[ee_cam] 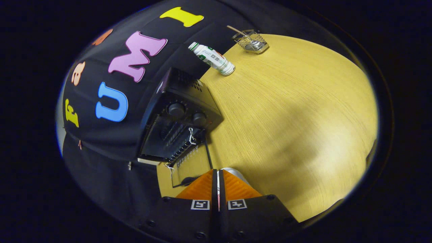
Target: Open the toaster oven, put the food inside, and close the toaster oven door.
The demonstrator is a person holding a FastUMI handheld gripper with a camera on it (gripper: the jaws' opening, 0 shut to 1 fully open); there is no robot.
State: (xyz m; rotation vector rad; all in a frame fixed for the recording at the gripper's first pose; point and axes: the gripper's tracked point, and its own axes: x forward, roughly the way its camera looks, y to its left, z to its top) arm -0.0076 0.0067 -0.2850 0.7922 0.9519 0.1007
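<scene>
Toaster oven open, door down on the desk; loading and closing judged outstanding.

Toaster oven (175,118) standing on desk (297,118) against the booth wall, just ahead and left of the fingers; glass door (184,170) lowered flat toward the hand-held gripper, wire rack visible inside, no food discernible in the cavity. Hand-held gripper (218,184) with fingers closed together, next to no gap; a pale rounded thing just beyond the fingertips, unclear whether held or what it is. Food item not positively identified. Further out: white bottle (212,59) on the desk behind the oven, wire basket (251,42) beyond it. Opening step appears done; placing food and shutting door remain.
</scene>
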